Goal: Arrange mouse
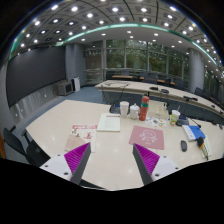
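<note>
A small dark mouse (183, 145) lies on the pale table (110, 150), far to the right beyond my fingers. A pink mouse mat (146, 135) lies flat on the table just ahead of my right finger, left of the mouse. My gripper (112, 152) is held above the near part of the table, open, with nothing between the fingers. Their magenta pads (78, 160) face each other across bare tabletop.
Beyond the mat stand two white cups (128, 109), a red can (144, 103) and a green cup (172, 117). White papers (109, 122) and a pink-and-white booklet (83, 130) lie ahead to the left. A blue box (196, 131) lies at the right. Dark chairs (15, 142) line the left side.
</note>
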Demonstrator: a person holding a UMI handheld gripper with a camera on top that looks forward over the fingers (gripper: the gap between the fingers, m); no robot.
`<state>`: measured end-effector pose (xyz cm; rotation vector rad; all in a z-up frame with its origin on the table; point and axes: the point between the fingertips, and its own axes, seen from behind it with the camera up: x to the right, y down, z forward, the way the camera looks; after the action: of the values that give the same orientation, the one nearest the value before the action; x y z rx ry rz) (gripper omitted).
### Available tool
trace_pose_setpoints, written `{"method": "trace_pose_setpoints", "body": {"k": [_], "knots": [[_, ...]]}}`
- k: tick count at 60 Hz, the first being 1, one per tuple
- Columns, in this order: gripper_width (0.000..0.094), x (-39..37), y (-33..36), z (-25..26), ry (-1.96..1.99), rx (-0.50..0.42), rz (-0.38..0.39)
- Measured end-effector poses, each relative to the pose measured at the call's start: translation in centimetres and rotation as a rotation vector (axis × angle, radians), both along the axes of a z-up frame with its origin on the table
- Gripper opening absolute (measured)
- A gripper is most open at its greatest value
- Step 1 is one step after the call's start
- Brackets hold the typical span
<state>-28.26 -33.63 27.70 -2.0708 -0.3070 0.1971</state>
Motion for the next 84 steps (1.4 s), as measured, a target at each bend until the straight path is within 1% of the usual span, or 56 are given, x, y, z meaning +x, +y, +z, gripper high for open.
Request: {"method": "trace_pose_setpoints", "body": {"k": [6,12,14,28,35,38,42,47,53,62,65,70,73,77,84], "knots": [[0.0858,2.8,0.5,-1.6,-0.017,-0.020,-0.035],[0.0858,8.1,2.4,-5.7,-0.026,-0.060,-0.076],[0.0858,9.1,1.7,-6.6,-0.032,-0.081,-0.096],[0.0860,24.8,3.4,-18.6,-0.127,-0.178,-0.222],[0.0860,32.9,6.1,-22.7,-0.138,-0.200,-0.282],[0.0861,36.0,7.9,-23.7,-0.134,-0.204,-0.311],[0.0859,39.6,11.0,-24.3,-0.121,-0.187,-0.341],[0.0853,43.3,15.0,-25.2,-0.117,-0.172,-0.361],[0.0852,46.0,20.4,-26.1,-0.119,-0.148,-0.370],[0.0836,48.2,26.7,-27.5,-0.085,-0.143,-0.386],[0.0810,48.6,28.3,-28.0,-0.071,-0.146,-0.388],[0.0710,48.8,29.9,-28.9,-0.055,-0.156,-0.386],[0.0628,48.8,30.5,-29.2,-0.049,-0.156,-0.382],[0.0479,49.0,31.1,-29.1,-0.052,-0.143,-0.382],[0.0437,49.0,31.3,-29.1,-0.047,-0.145,-0.386]]}}
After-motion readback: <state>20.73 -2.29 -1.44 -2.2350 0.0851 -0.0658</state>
